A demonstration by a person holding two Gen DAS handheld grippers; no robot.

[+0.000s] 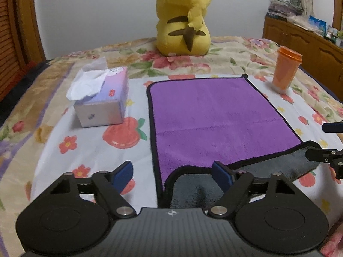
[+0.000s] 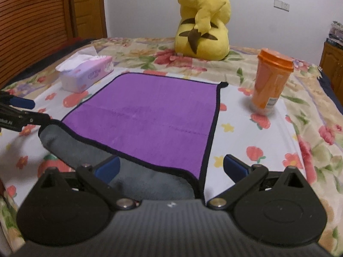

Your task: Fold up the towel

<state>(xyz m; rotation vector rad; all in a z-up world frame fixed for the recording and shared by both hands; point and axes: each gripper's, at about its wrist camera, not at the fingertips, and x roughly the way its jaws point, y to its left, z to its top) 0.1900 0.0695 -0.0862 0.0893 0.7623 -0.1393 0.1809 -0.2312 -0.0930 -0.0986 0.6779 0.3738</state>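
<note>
A purple towel (image 1: 216, 117) with a black hem and grey underside lies flat on the floral bedspread. Its near edge is curled over, showing a grey strip (image 1: 268, 167). My left gripper (image 1: 172, 172) is open, its blue pads astride the towel's near left corner. My right gripper (image 2: 170, 168) is open, astride the near right corner of the towel (image 2: 150, 115), with the grey flap (image 2: 85, 150) under its left finger. Each gripper's fingers show at the edge of the other's view: the right gripper (image 1: 321, 141) and the left gripper (image 2: 27, 109).
A tissue box (image 1: 103, 98) stands left of the towel. An orange lidded cup (image 1: 286, 70) stands to its right. A yellow plush toy (image 1: 184, 21) sits at the far side of the bed. A wooden cabinet (image 1: 304, 40) is at the right.
</note>
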